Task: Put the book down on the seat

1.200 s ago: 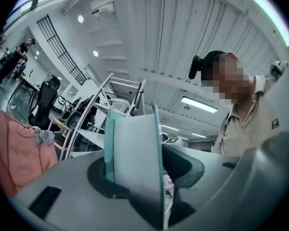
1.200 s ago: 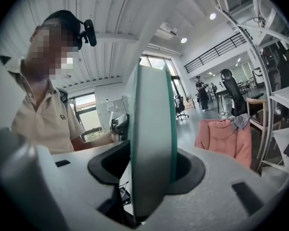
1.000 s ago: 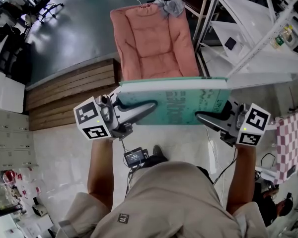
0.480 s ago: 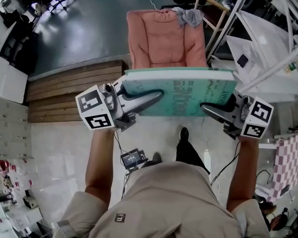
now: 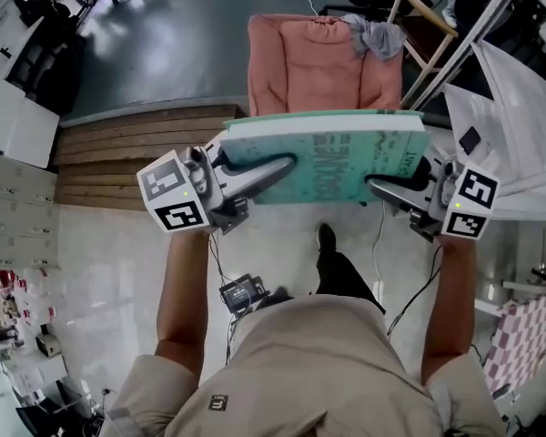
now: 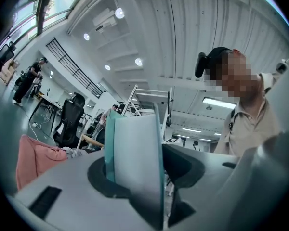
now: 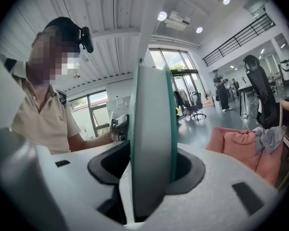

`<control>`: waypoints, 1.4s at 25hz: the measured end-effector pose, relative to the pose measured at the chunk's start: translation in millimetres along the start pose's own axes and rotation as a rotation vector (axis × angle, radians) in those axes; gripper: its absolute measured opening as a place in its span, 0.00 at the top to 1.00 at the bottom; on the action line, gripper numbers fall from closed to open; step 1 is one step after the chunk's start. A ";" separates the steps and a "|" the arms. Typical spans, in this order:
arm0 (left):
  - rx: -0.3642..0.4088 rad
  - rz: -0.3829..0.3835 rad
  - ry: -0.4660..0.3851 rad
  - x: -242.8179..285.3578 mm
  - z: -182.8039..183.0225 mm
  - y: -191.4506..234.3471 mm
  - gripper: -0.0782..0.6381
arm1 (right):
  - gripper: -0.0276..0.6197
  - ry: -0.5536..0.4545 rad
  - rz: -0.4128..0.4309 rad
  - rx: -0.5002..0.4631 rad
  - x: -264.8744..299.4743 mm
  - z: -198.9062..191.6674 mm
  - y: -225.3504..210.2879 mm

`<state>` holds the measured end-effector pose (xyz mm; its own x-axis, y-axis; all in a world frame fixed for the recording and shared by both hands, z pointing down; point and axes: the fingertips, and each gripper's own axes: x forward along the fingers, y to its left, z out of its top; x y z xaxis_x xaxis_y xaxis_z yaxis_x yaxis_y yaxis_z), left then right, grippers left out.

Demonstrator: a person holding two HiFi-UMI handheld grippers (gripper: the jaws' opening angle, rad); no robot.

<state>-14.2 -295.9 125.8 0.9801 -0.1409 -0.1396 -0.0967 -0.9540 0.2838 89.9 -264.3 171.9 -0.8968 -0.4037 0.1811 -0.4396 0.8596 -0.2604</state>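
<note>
Hidden or cut off, head view: the book (image 5: pixel 328 157) covered the front part of the pink cushioned seat (image 5: pixel 323 66), so I could see only the seat's backrest and rear cushion. The lower jaw of each claw sat under the book and was out of sight there. The upper jaws overlapped the cover print, and I could not read the print. One dark shoe (image 5: pixel 326 238) showed below the book's near edge; the leg above it was hidden by my operator's torso. A grey cloth (image 5: pixel 379 36) hung over the seat's upper right corner, its full shape unclear.

Claw state: the left claw (image 5: pixel 287 162) was clamped on the book's left short edge. The left gripper view showed the page block and teal cover wedged between both pads. The right claw (image 5: pixel 375 186) was clamped on the right short edge in the same manner, confirmed in the right gripper view.

Book position: held roughly level in the air between both claws, above the pale floor (image 5: pixel 118 271), near the seat but not resting on it.

Count: one book; two claws, one marker cube on each, left (image 5: pixel 173 203) and right (image 5: pixel 469 203); one seat; one grey cloth; one wooden platform (image 5: pixel 136 153) left of the seat.
</note>
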 end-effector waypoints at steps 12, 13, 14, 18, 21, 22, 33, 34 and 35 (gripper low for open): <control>-0.083 0.032 0.032 18.0 -18.9 49.2 0.61 | 0.65 0.016 0.016 0.097 7.8 -15.6 -50.1; -0.091 0.035 0.037 18.7 -21.8 51.2 0.61 | 0.65 0.017 0.016 0.106 8.1 -18.6 -52.1; -0.099 0.038 0.041 19.0 -23.9 52.7 0.61 | 0.65 0.018 0.016 0.115 8.3 -20.8 -53.4; -0.137 0.047 0.059 19.8 -28.1 59.2 0.61 | 0.63 0.024 0.002 0.161 10.4 -24.9 -58.2; -0.183 0.060 0.078 24.5 -42.1 77.3 0.61 | 0.62 0.038 -0.017 0.213 13.8 -37.9 -76.5; -0.199 0.068 0.086 27.9 -52.5 88.7 0.61 | 0.61 0.044 -0.025 0.232 15.4 -47.9 -89.2; -0.381 0.182 0.191 23.9 -272.3 300.8 0.61 | 0.54 0.110 -0.070 0.416 106.0 -262.1 -290.6; -0.395 0.191 0.198 16.2 -298.8 324.8 0.61 | 0.54 0.114 -0.068 0.431 122.6 -288.6 -309.1; -0.409 0.199 0.204 10.1 -319.3 342.1 0.61 | 0.54 0.119 -0.066 0.446 134.7 -309.2 -322.2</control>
<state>17.9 -539.2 524.4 0.9675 -0.2157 0.1322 -0.2494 -0.7260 0.6409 126.4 -498.9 573.5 -0.8656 -0.3916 0.3120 -0.4976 0.6040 -0.6226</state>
